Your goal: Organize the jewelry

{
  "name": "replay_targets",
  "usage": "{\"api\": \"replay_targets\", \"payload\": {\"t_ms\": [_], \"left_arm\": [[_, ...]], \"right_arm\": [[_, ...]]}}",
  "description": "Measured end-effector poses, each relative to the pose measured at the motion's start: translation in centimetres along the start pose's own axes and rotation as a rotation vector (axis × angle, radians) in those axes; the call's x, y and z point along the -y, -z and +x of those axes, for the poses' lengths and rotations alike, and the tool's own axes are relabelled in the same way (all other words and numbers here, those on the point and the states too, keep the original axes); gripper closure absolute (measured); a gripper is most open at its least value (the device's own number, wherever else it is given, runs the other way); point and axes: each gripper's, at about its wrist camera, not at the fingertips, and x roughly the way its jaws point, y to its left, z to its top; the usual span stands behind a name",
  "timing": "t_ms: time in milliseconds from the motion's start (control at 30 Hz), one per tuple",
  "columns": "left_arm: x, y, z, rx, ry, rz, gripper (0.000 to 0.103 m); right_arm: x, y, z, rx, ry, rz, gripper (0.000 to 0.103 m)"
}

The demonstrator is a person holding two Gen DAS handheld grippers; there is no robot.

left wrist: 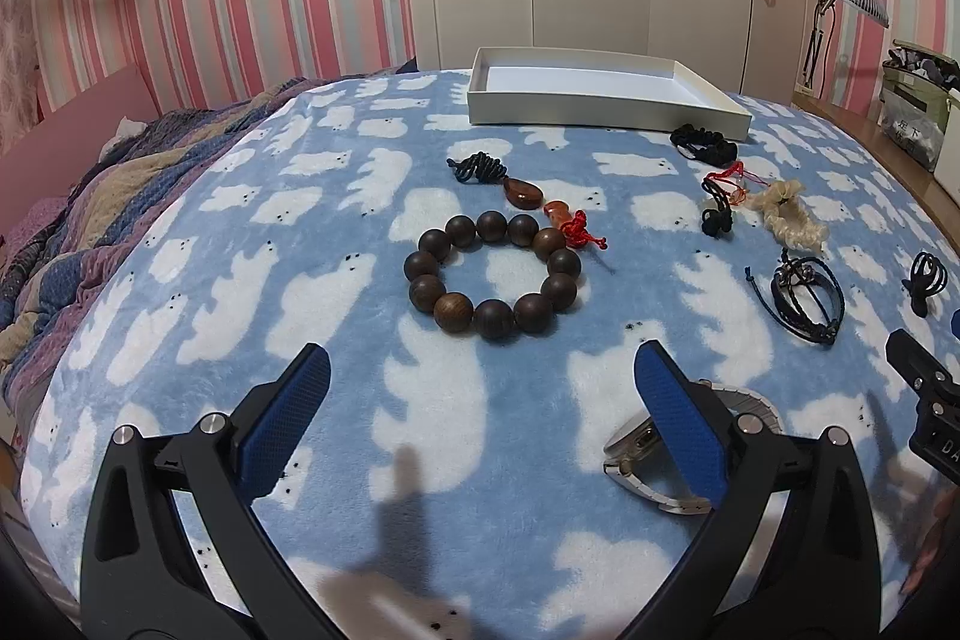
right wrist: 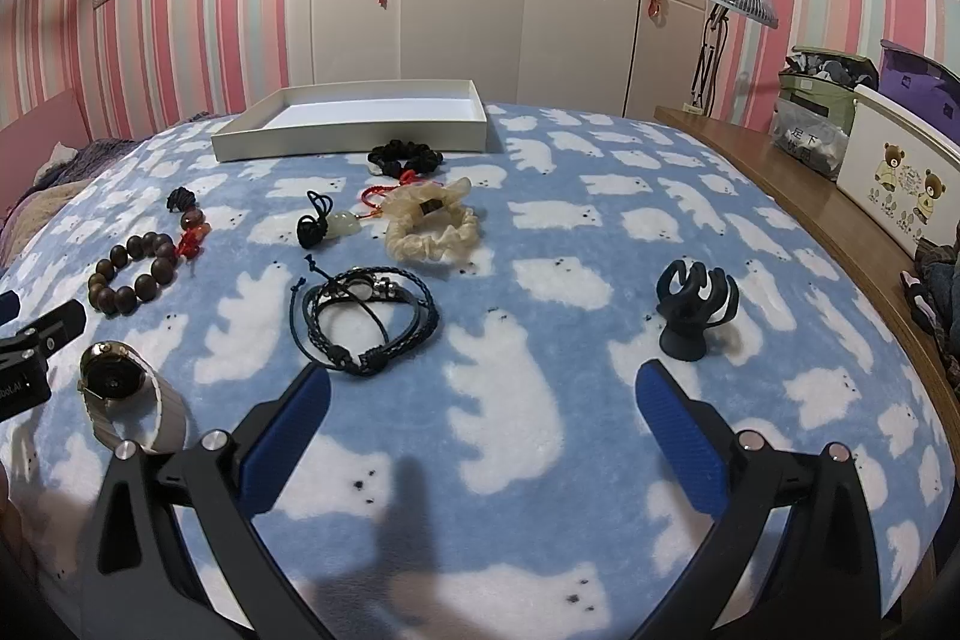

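Note:
Jewelry lies spread on a blue bear-print blanket (left wrist: 336,280). A brown wooden bead bracelet (left wrist: 493,274) lies just ahead of my open, empty left gripper (left wrist: 480,376); it also shows in the right wrist view (right wrist: 129,274). A silver watch (left wrist: 648,454) lies under my left gripper's right finger. My right gripper (right wrist: 480,394) is open and empty, with a black braided cord bracelet (right wrist: 369,322) ahead to its left and a black claw clip (right wrist: 696,310) ahead to its right. An empty white tray (left wrist: 600,100) stands at the far edge.
A brown pendant on black cord (left wrist: 522,193), a black beaded bracelet (right wrist: 405,157), a cream scrunchie (right wrist: 432,226) and a pale pendant (right wrist: 342,223) lie mid-blanket. A wooden shelf (right wrist: 810,196) with boxes runs along the right. A rumpled quilt (left wrist: 90,196) lies at the left.

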Motion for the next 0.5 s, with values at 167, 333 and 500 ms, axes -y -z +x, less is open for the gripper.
{"api": "replay_targets", "payload": {"t_ms": [167, 333, 500], "left_arm": [[0.09, -0.02, 0.14, -0.003, 0.003, 0.001, 0.003], [0.2, -0.07, 0.24, -0.006, 0.004, 0.004, 0.003], [0.27, -0.06, 0.22, -0.003, 0.005, 0.004, 0.003]], "right_arm": [[-0.07, -0.01, 0.03, -0.002, 0.002, -0.001, 0.001], [-0.15, 0.01, 0.15, -0.008, 0.001, -0.004, 0.001], [-0.29, -0.01, 0.19, -0.006, 0.0, -0.008, 0.001]]}}
